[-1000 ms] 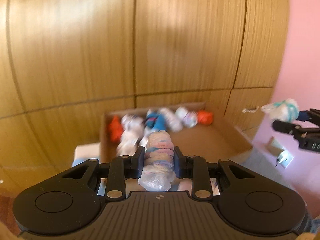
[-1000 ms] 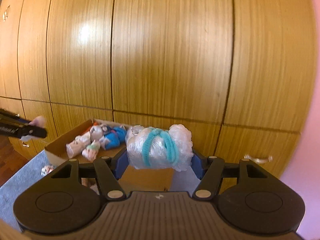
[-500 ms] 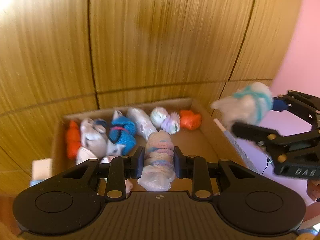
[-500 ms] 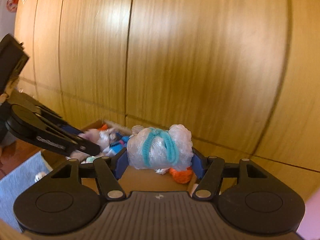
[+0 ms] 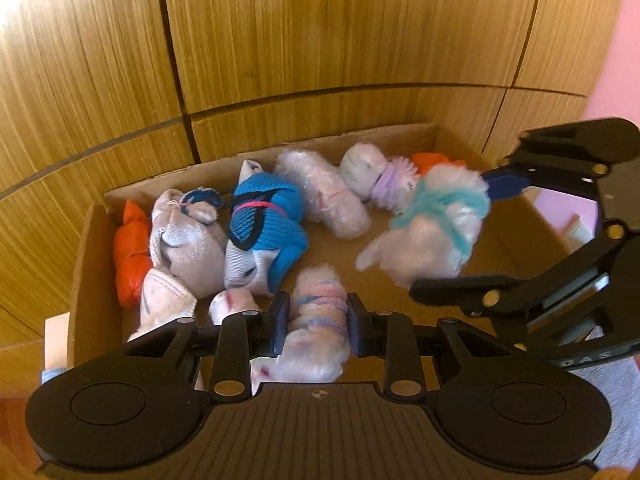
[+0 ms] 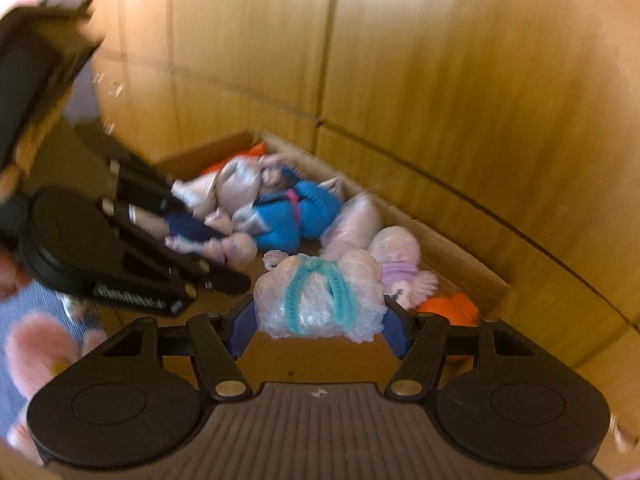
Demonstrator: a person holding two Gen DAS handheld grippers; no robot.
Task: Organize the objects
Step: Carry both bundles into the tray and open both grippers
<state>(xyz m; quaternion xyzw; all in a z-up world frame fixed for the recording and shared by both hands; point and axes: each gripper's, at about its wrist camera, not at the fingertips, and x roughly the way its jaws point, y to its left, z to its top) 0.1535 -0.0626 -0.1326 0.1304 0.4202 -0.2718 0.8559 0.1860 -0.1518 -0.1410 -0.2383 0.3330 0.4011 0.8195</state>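
Two wrapped sock bundles held over a cardboard box (image 5: 90, 264) — the right wrist view is blurred.

The left gripper (image 5: 316, 320) is clenched on a pink-striped bundle (image 5: 318, 304); the right gripper (image 6: 320, 312) grasps a teal-tied bundle (image 6: 318, 294). Rolled socks — a blue sock roll (image 5: 264, 224), an orange roll (image 5: 130, 256) — crowd the box's far and left sides, its near floor bare. Wooden cupboard doors (image 5: 320, 32) stand behind.

Cardboard box (image 5: 400, 136) on the floor, against the wooden cupboards (image 5: 320, 40).
Inside, across the middle of my left view: orange bundle (image 5: 130, 256) far left, white socks (image 5: 184, 240), blue sock roll (image 5: 268, 220), a wrapped roll (image 5: 324, 196), lilac bundle (image 5: 376, 172); bare cardboard lower right.
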